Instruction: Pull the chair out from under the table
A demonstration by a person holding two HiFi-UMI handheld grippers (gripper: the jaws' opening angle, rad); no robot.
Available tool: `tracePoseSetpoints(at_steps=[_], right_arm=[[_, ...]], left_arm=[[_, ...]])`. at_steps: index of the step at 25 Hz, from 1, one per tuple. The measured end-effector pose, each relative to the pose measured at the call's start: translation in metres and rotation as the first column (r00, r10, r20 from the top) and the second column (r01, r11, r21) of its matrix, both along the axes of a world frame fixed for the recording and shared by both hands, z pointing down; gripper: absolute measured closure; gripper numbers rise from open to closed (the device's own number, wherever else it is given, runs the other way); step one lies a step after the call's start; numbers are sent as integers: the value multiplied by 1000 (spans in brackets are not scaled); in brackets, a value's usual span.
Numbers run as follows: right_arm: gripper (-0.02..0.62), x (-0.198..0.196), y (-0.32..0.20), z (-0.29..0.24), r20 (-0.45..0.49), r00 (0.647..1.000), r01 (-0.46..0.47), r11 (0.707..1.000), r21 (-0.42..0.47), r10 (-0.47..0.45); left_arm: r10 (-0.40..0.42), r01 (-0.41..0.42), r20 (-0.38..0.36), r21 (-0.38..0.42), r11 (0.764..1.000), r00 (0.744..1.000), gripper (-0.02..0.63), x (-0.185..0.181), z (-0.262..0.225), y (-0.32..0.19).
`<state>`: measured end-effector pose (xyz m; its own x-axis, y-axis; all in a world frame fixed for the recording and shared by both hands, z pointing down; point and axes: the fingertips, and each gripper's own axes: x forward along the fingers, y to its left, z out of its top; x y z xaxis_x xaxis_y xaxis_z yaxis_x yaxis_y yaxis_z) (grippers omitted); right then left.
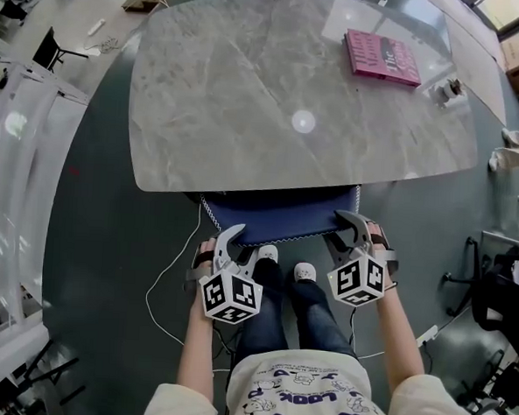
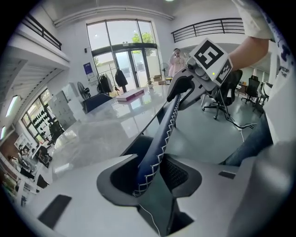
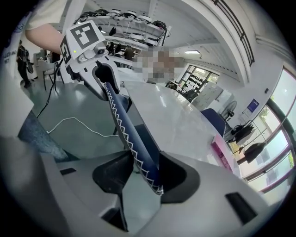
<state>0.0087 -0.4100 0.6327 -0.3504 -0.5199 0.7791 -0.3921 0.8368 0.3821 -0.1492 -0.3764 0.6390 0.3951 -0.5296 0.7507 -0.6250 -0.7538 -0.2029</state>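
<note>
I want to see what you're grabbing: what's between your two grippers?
In the head view, the chair's blue back spans from left gripper to right gripper; the person's white shoes show between them too.

A grey marble-look table (image 1: 249,88) with rounded corners fills the upper half of the head view, and its glossy top shows a round light reflection near the centre. A pink book (image 1: 381,57) lies flat on it towards 1 o'clock. A small white-and-black object (image 1: 448,92), too small to identify, sits at the 3 o'clock edge. The table stands on a dark grey-green floor (image 1: 109,237). At the table's 6 o'clock edge a navy chair (image 1: 277,214) with white stitching stands tucked beneath the top. A thin white cable (image 1: 153,292) loops over the floor at 7 o'clock, and a black office chair (image 1: 466,274) stands at 4 o'clock.
</note>
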Motion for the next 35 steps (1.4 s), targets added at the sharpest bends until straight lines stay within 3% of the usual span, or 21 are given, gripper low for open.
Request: tracePoseSetpoints(at_steps=[11,21,35], right_arm=[[433,2,4,3,2,999,-34,997,-72,34],[434,12,31,3,-7,1000,-5,995,-95,4],[437,31,133,-3,9,998,59,993,-99,-59]], left_arm=[[17,-17,19,-26,1000,1000,472,2,2,6],[9,-8,35,-42,999,999,479,13,2,38],[-62,65,61,-60,996,996,476,35,-2,144]])
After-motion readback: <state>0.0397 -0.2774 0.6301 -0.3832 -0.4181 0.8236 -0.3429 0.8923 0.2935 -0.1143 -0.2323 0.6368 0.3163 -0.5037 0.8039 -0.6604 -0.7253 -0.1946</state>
